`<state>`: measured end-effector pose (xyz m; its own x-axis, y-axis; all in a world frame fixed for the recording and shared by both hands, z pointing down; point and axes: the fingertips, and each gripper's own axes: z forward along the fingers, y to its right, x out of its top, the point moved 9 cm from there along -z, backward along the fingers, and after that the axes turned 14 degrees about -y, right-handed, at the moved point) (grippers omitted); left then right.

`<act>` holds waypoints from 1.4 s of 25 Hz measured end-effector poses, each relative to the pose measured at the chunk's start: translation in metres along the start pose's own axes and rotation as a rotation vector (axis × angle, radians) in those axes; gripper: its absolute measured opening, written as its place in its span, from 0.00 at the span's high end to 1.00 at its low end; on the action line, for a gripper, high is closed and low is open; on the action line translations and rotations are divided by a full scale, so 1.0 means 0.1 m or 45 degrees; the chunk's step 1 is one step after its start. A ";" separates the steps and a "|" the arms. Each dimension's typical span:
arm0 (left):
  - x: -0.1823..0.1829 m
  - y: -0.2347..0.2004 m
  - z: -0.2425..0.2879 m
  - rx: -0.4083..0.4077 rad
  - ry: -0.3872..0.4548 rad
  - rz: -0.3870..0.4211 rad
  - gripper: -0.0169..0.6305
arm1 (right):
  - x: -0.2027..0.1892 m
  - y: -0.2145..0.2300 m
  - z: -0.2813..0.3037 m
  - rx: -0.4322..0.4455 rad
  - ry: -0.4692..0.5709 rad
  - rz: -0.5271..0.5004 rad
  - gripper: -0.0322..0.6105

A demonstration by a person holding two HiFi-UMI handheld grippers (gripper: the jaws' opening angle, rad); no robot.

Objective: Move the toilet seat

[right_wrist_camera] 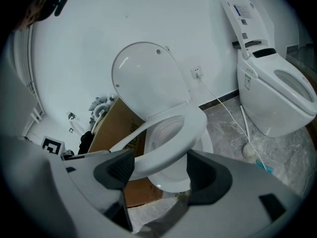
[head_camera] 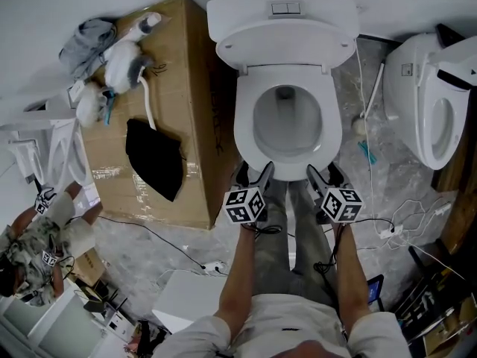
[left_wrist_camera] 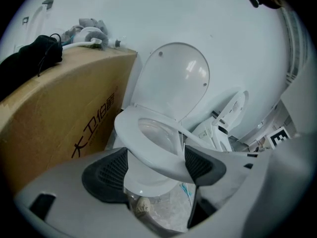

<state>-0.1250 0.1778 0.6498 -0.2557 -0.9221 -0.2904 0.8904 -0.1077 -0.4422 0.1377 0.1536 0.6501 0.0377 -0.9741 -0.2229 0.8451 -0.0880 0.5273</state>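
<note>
**At the front of a toilet, two claws grip the seat**

Below the head camera, a white toilet (head_camera: 287,118) stands against a pale wall, its lid (head_camera: 283,47) upright against the tank (head_camera: 283,10). The person's bare forearms reach towards it, one hand-held tool in each hand.

The left claw (head_camera: 255,171) and right claw (head_camera: 324,174) meet the front edge of the toilet seat (head_camera: 244,129), side by side and just apart.

Seen from the left claw (left_wrist_camera: 154,167), the white seat rim (left_wrist_camera: 153,155) passes between the two dark ribbed pads and fills the gap, so the claw holds it. From the right claw (right_wrist_camera: 161,170) the picture is the same: the seat (right_wrist_camera: 193,128) sits clamped between its pads. In both claw views the seat is tilted, its front raised clear of the bowl.

A large cardboard box (head_camera: 171,88) stands just beside the toilet on the person's left, with a black cloth (head_camera: 153,159) on top. A second white toilet (head_camera: 432,103) stands well apart on the right, on the grey marbled floor (head_camera: 373,192).
</note>
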 end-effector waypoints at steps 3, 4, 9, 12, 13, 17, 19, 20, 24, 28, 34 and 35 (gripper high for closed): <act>0.04 0.03 -0.05 0.004 0.036 -0.010 0.45 | 0.05 -0.03 -0.04 0.011 0.016 0.010 0.40; 0.05 0.05 -0.07 0.007 0.046 -0.011 0.45 | 0.06 -0.04 -0.06 0.013 0.021 0.014 0.40; 0.13 0.09 -0.14 0.005 0.081 -0.020 0.45 | 0.14 -0.09 -0.12 0.020 0.040 0.034 0.40; 0.19 0.12 -0.18 0.005 0.112 -0.032 0.45 | 0.20 -0.13 -0.16 0.031 0.060 0.048 0.40; 0.21 0.13 -0.20 0.015 0.123 -0.024 0.45 | 0.22 -0.14 -0.17 0.033 0.066 0.053 0.40; 0.30 0.21 -0.31 0.115 0.168 0.108 0.45 | 0.27 -0.17 -0.22 0.037 0.090 0.069 0.40; 0.33 0.24 -0.35 0.113 0.182 0.130 0.45 | 0.31 -0.18 -0.25 0.042 0.105 0.078 0.40; 0.35 0.24 -0.37 0.106 0.189 0.136 0.45 | 0.33 -0.19 -0.26 0.045 0.111 0.082 0.40; 0.42 0.30 -0.48 0.096 0.207 0.237 0.45 | 0.41 -0.24 -0.30 0.061 0.142 0.103 0.40; 0.47 0.37 -0.65 0.089 0.203 0.389 0.45 | 0.48 -0.27 -0.34 0.072 0.164 0.123 0.40; 0.49 0.50 -0.79 0.098 0.149 0.640 0.45 | 0.57 -0.30 -0.38 0.085 0.189 0.133 0.40; 0.49 0.53 -0.80 0.104 0.135 0.685 0.45 | 0.58 -0.30 -0.39 0.086 0.191 0.137 0.40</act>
<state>-0.1206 0.1568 0.5446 0.2103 -0.8130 -0.5429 0.9313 0.3356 -0.1418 0.1350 0.1076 0.5895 0.2092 -0.9370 -0.2797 0.7946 -0.0038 0.6071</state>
